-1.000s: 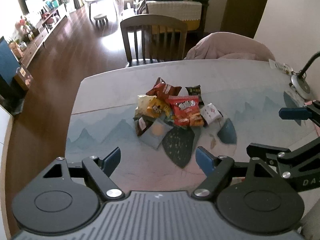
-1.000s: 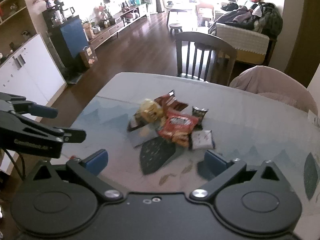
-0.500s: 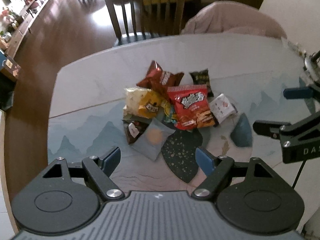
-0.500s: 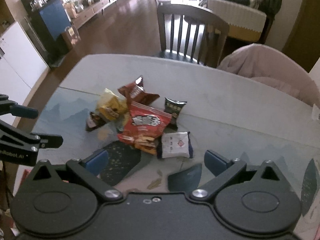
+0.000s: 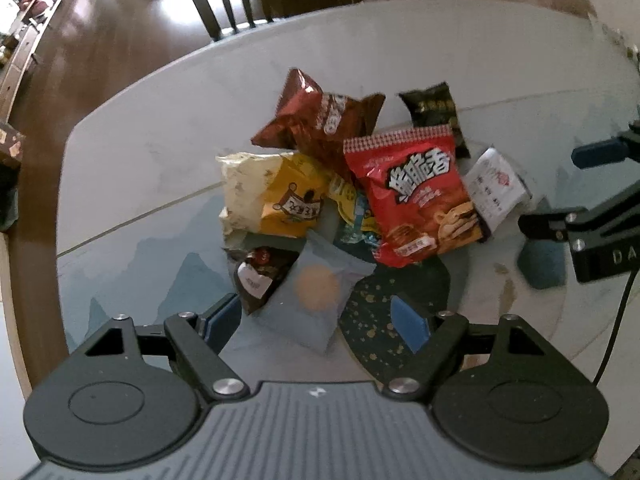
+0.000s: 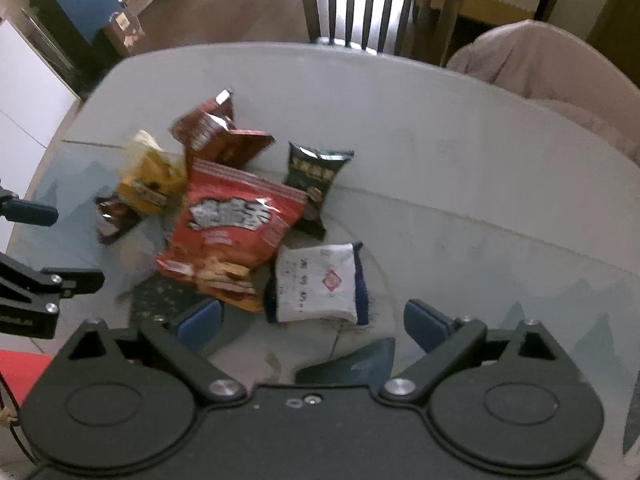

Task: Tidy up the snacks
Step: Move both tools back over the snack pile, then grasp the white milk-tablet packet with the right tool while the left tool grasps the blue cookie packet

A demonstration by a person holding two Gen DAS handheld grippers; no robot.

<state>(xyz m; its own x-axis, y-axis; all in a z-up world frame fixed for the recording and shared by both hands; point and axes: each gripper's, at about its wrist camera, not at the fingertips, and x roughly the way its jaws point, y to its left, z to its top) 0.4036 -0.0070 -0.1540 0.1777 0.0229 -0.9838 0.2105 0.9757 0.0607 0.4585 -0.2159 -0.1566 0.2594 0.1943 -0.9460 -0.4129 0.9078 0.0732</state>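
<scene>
A heap of snack packets lies mid-table: a big red bag [image 5: 416,196] [image 6: 232,232], a brown bag [image 5: 320,120] [image 6: 216,132], a yellow bag [image 5: 272,196] [image 6: 150,176], a black packet [image 5: 434,110] [image 6: 314,176], a white packet [image 5: 496,188] [image 6: 320,284], a grey-blue pouch [image 5: 316,296] and a small dark packet [image 5: 260,276]. My left gripper [image 5: 316,324] hangs open just above the grey-blue pouch, touching nothing. My right gripper [image 6: 312,324] hovers near the white packet, its jaws closing with nothing pressed between them.
The table [image 5: 140,160] [image 6: 480,160] has a printed pale cloth. A wooden chair [image 6: 380,4] and a pink-covered chair [image 6: 552,64] stand at its far edge. Each gripper shows at the side of the other's view, with a cable [image 5: 616,320] hanging down.
Both grippers have come down and forward toward the snack heap, which now fills more of each view. The right jaws have narrowed slightly.
</scene>
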